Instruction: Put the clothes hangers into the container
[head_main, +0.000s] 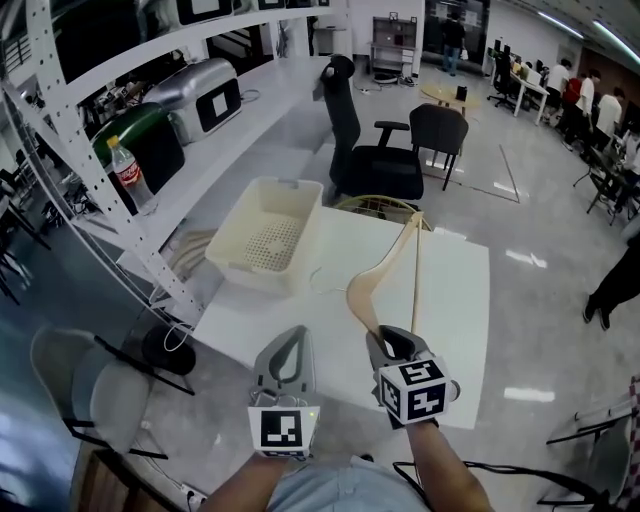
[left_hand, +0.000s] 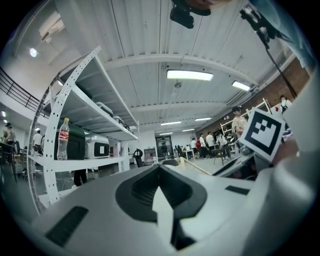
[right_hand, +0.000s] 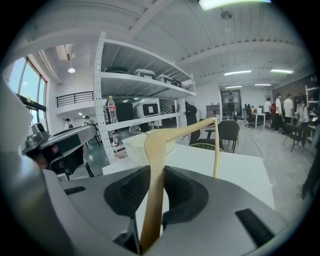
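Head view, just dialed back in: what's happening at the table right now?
A person at the near edge of the white table has a gripper in each hand. The right gripper has its fingers clamped on one arm of a wooden hanger, held above the table and pointing away from the person. The cream basket sits at the table's far left, and no hanger shows in it. The left gripper is shut and holds nothing.

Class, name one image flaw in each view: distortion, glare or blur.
Head view: wide lens slants the shelving, and bright glare patches lie on the floor. Left gripper view: fisheye, black corners, ceiling lamp blown out. Right gripper view: the hanger goes soft close to the lens.
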